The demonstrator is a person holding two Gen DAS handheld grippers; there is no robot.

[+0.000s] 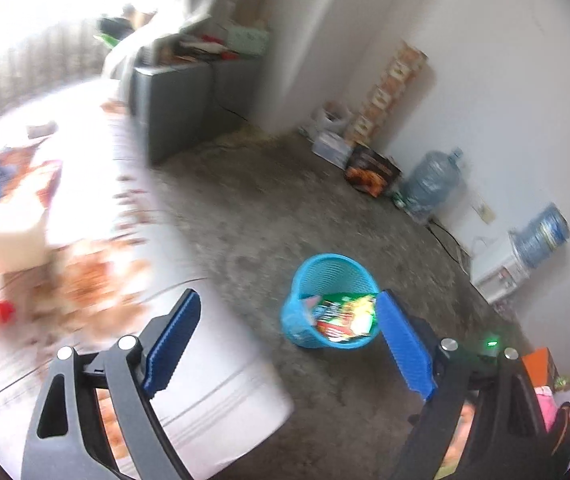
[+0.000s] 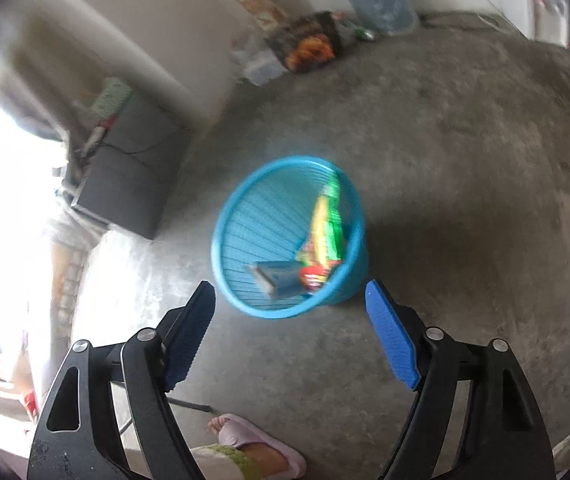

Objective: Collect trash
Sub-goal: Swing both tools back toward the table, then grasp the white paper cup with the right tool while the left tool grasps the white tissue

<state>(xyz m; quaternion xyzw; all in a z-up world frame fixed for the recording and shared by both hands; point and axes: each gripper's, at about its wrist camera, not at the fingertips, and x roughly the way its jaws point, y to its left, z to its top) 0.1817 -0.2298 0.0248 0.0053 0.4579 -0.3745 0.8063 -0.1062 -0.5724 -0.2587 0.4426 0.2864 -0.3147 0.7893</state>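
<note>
A blue mesh waste basket [image 1: 305, 320] stands on the concrete floor with colourful snack wrappers [image 1: 345, 316] inside. In the left wrist view my left gripper [image 1: 287, 302] is open and empty, over the edge of a white table, with the basket showing beyond its right finger. From the right wrist the same basket [image 2: 245, 216] is seen from above, holding a green and yellow wrapper [image 2: 327, 224] and a pale blue packet [image 2: 277, 278]. My right gripper [image 2: 289, 292] hangs open and empty just short of the basket's near rim.
A white table [image 1: 213, 380] on the left carries blurred litter and a white box [image 1: 9, 240]. Grey cabinets [image 1: 181, 108], boxes and two water bottles [image 1: 429, 184] line the far wall. A foot in a pink slipper [image 2: 253, 444] stands on the floor below my right gripper.
</note>
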